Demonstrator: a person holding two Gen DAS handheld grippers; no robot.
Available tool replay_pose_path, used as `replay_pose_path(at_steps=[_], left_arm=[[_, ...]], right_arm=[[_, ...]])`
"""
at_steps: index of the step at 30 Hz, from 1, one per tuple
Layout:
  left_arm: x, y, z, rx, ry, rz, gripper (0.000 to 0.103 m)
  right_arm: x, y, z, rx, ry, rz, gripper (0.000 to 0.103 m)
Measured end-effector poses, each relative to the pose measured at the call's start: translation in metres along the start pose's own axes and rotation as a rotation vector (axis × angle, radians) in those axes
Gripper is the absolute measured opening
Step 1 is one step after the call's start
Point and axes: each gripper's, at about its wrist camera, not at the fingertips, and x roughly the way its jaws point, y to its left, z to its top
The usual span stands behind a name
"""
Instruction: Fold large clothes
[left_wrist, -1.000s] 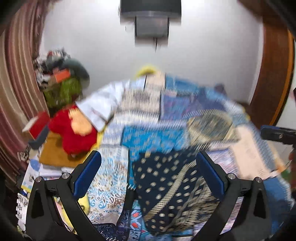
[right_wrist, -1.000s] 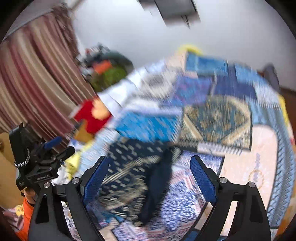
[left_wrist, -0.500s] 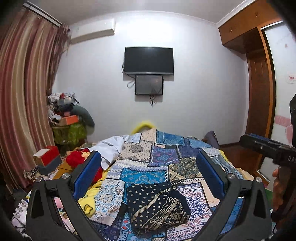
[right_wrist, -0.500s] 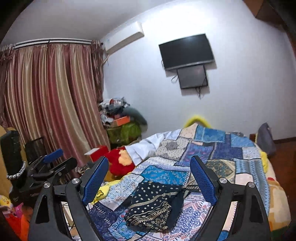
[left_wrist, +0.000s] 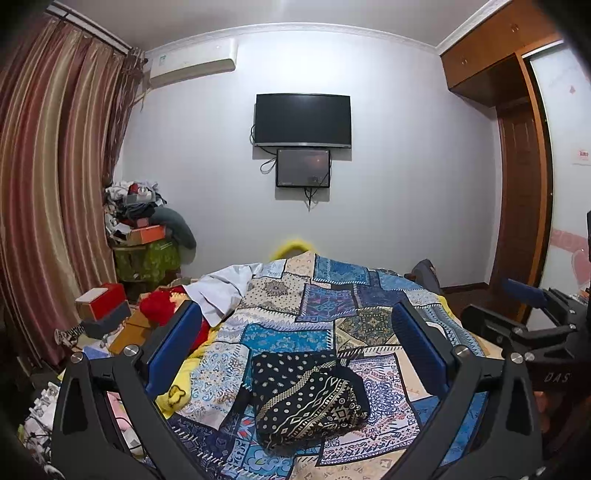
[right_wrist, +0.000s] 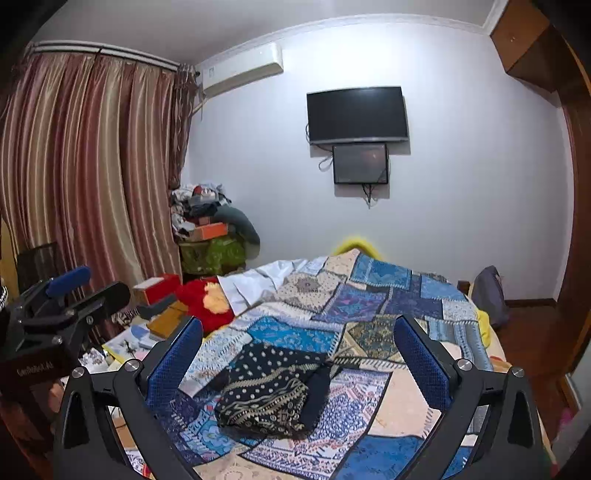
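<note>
Where folded, the dark garment (left_wrist: 308, 397) hides its own underside.

a wall television (left_wrist: 303, 120) hangs above the patchwork bedspread (left_wrist: 332, 295).

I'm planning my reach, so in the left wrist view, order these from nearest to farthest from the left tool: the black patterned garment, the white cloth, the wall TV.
1. Black patterned garment: on the quilt, just ahead of the left tool.
2. White cloth: farther up the bed, left side.
3. Wall TV: on the far wall, centre.
</note>
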Motion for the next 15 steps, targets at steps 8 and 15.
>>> replay_pose_path(at_steps=[8, 15], left_arm=[[0.005, 0.011, -0.004, -0.038, 0.021, 0.011, 0.103], [0.006, 0.014, -0.005, -0.036, 0.024, 0.015, 0.103]], right_arm=[[0.006, 0.0, -0.002, 0.004, 0.022, -0.003, 0.103], [0.004, 0.004, -0.001, -0.012, 0.011, 0.01, 0.103]])
